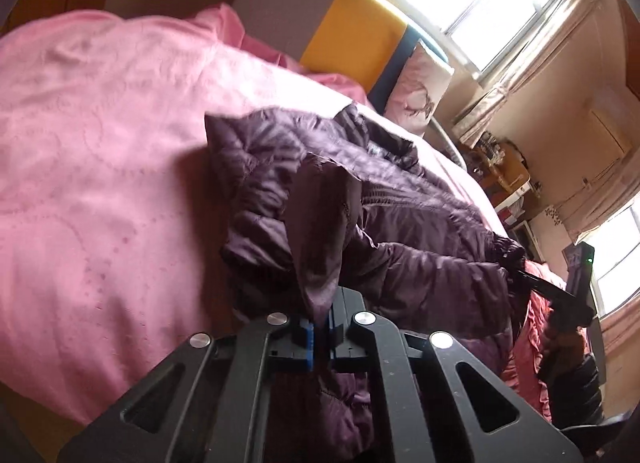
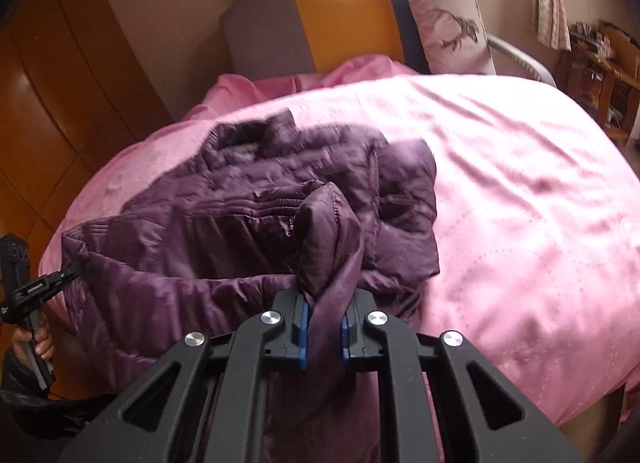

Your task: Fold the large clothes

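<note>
On the pink bedspread point(image 2: 520, 183), the purple quilted jacket point(image 2: 248, 199) lies crumpled near the bed's near edge, collar end toward the grey-and-yellow headboard point(image 2: 340, 15), hem end lifted toward the cameras. Left gripper point(image 1: 320, 327) is clamped tight on a fold of jacket hem, blue pads point(image 1: 310, 337) nearly meeting on the fabric. Right gripper point(image 2: 324, 327) is pinching another bunched hem fold, jaws slightly apart around the thicker wad; a printed pillow point(image 2: 444, 23) leans on the headboard.

pink bed point(image 2: 520, 203) — purple jacket point(image 2: 224, 231) on it
</note>
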Demonstrator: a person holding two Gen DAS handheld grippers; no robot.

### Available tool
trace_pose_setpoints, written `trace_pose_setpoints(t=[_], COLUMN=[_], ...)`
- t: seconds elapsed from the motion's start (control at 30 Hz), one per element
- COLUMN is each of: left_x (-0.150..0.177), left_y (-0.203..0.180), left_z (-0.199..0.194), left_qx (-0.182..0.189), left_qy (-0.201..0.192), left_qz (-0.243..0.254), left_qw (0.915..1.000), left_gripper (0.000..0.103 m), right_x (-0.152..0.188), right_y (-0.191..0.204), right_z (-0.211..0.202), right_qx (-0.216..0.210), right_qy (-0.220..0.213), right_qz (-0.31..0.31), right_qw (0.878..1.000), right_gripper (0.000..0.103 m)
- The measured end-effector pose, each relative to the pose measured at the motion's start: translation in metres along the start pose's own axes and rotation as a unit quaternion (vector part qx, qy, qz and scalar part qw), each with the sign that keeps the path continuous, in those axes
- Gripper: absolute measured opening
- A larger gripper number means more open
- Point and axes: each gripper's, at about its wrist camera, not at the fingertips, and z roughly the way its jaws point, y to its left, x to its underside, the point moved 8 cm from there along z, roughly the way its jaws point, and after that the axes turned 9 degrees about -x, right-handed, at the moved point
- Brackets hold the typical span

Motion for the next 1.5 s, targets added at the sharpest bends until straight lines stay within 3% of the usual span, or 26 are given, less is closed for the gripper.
trace_pose_setpoints(t=[0.13, 0.27, 0.43, 0.6, 0.77, 0.93, 1.23, 1.3, 1.4, 1.47, 1.5], left_x=[-0.019, -0.052, -0.102, -0.136, -0.147, -0.139, -0.116, -0.116, -0.12, -0.124, -0.126], left_y=[-0.011, -0.014, -0.009, 0.002, 0.018, 0.033, 0.041, 0.04, 0.039, 0.038, 0.039], left_z=[-0.025, -0.026, -0.002, 0.051, 0.106, 0.153, 0.175, 0.174, 0.169, 0.164, 0.156], left_qx=[0.011, 0.009, 0.004, -0.03, -0.073, -0.112, -0.13, -0.141, -0.152, -0.169, -0.188], left_qy=[-0.037, -0.062, -0.083, -0.064, -0.032, 0.004, 0.009, 0.009, 0.016, 0.018, 0.013], left_qz=[0.004, 0.008, -0.01, -0.027, -0.039, -0.032, -0.032, -0.025, -0.028, -0.031, -0.033], left_qw=[0.9992, 0.998, 0.9965, 0.9971, 0.9961, 0.9932, 0.9909, 0.9897, 0.9879, 0.985, 0.9815], left_gripper=[0.002, 0.002, 0.002, 0.002, 0.002, 0.002, 0.003, 0.003, 0.006, 0.012, 0.024], right_x=[-0.034, -0.074, -0.115, -0.137, -0.135, -0.115, -0.098, -0.098, -0.1, -0.104, -0.106], right_y=[0.015, 0.013, -0.009, -0.039, -0.07, -0.105, -0.122, -0.121, -0.118, -0.115, -0.111], right_z=[-0.015, 0.0, 0.035, 0.088, 0.133, 0.172, 0.193, 0.19, 0.182, 0.171, 0.163], right_qx=[-0.023, -0.015, 0.002, 0.039, 0.083, 0.097, 0.111, 0.122, 0.15, 0.16, 0.162], right_qy=[-0.039, -0.06, -0.065, -0.039, -0.018, 0.017, 0.007, 0.01, 0.021, 0.017, 0.01], right_qz=[-0.005, -0.001, 0.03, 0.063, 0.067, 0.107, 0.118, 0.117, 0.105, 0.096, 0.092], right_qw=[0.999, 0.998, 0.997, 0.997, 0.994, 0.989, 0.987, 0.986, 0.983, 0.982, 0.982], right_gripper=[0.01, 0.01, 0.01, 0.01, 0.01, 0.015, 0.02, 0.024, 0.039, 0.054, 0.056])
